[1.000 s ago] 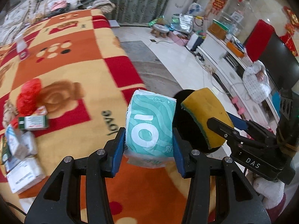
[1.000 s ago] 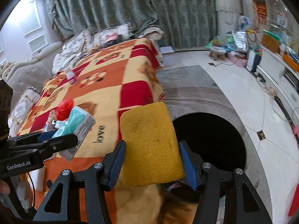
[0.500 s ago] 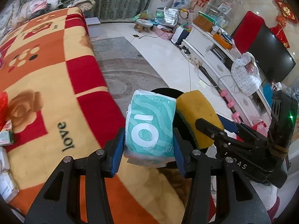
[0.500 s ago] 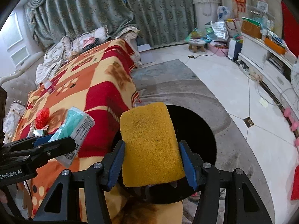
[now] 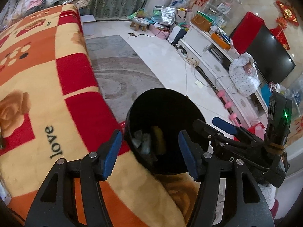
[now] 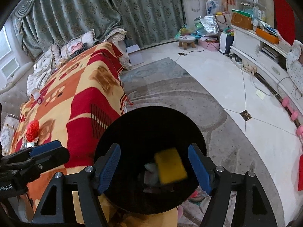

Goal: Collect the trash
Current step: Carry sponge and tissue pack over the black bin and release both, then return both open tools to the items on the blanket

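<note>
Both claws opening over black bin (image 6: 132, 124), nothing between them, left claw (image 5: 150, 154), right claw (image 6: 154, 167), blurred yellow sponge (image 6: 170, 167) inside, other trash dim

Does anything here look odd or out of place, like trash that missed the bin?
Nothing missed: the yellow sponge and pale packet are inside the black bin. Both grippers, left and right, are opening with nothing between them. Odd bits remain on the blanket: a red crumpled wad.
</note>
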A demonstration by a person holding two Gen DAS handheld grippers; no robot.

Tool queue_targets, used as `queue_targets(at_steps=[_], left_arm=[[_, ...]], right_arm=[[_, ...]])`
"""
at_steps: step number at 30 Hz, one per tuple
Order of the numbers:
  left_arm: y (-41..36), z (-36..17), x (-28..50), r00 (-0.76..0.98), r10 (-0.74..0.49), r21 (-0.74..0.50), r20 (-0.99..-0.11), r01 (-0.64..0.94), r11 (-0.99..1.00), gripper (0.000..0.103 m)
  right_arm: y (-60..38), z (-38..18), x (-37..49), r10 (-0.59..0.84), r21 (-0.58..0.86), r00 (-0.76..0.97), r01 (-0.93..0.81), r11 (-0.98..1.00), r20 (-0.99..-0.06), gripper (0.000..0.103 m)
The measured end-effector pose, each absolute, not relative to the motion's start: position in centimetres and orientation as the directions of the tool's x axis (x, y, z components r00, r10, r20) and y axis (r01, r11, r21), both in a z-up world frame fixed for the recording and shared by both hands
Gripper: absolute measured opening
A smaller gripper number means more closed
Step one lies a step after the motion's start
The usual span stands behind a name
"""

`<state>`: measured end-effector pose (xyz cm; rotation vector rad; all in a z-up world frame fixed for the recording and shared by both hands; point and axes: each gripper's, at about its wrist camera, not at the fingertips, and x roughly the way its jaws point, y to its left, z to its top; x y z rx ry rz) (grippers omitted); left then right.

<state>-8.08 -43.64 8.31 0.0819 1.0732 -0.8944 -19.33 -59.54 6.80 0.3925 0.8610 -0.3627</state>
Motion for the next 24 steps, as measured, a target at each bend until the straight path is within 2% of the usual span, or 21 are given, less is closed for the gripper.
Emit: queue_targets(at_steps=[24], left_arm=[[-32.7, 9.4, -7.5, 0.409, -0.428, -0.164, -0.806, 0.540, 0.826, 0.061]], right_arm=[[-49.8, 8.2, -15.4, -0.029, 0.185, 0.638, 0.265, 0.946, -0.769, 0.073]])
